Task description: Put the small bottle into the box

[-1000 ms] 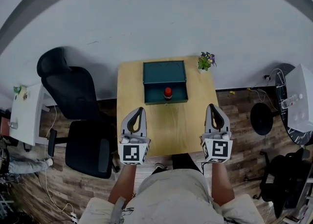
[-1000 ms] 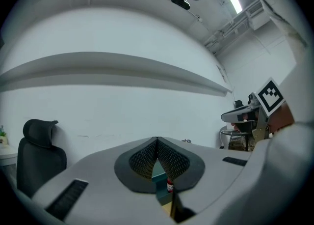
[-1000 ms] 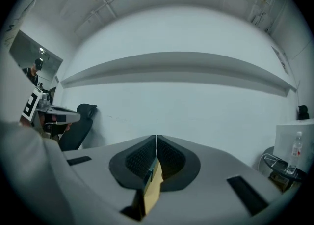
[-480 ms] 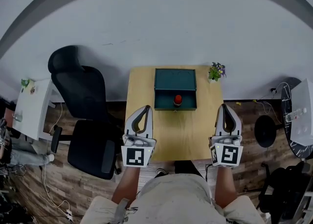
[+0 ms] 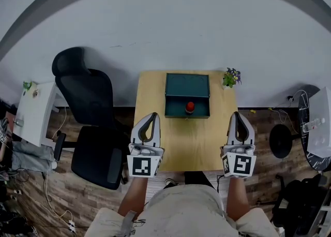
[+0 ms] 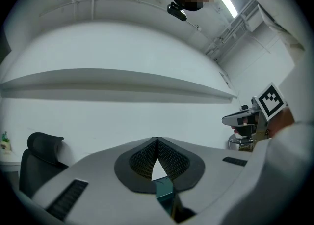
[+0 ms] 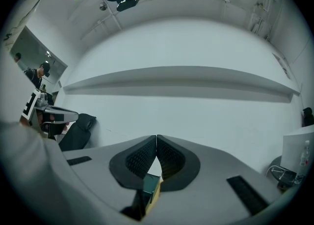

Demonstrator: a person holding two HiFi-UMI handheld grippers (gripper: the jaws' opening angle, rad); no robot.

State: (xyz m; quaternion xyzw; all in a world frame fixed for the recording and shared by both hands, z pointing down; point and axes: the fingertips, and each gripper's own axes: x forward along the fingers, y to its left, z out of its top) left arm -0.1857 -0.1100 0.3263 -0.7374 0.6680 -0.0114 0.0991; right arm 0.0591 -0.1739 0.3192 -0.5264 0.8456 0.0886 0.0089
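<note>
One big white wall [image 5: 165,29] is running across the far side of the room, at 12 o'clock. Brown wood floor [image 5: 77,200] is showing down below it.

Next, a light wooden surface [image 5: 181,137] is sitting in the middle. A black chair [image 5: 85,112] is standing just beside it, at 9 o'clock.

A dark green box [image 5: 187,86] is sitting on the surface at 12 o'clock, close to the wall.

The person is holding both claws up over the near edge of the surface, well apart from each other and from the box. The left claw [image 5: 150,115] is hanging at 7 o'clock. Its two fingers [image 6: 142,157] are pressing together at the tips, and it is holding nothing. The right claw [image 5: 238,114] is hanging at 5 o'clock. Its fingers [image 7: 137,160] are also touching at the tips, and it is holding nothing too. Both claws are pointing toward the wall.

A little plant [image 5: 231,78] with purple flowers is standing at the far corner of the surface, at 1 o'clock, just beside the box.

The small bottle [image 5: 190,107] with a red cap is sitting inside the box, in its near half, at the box's 6 o'clock side. No claw is touching it.
</note>
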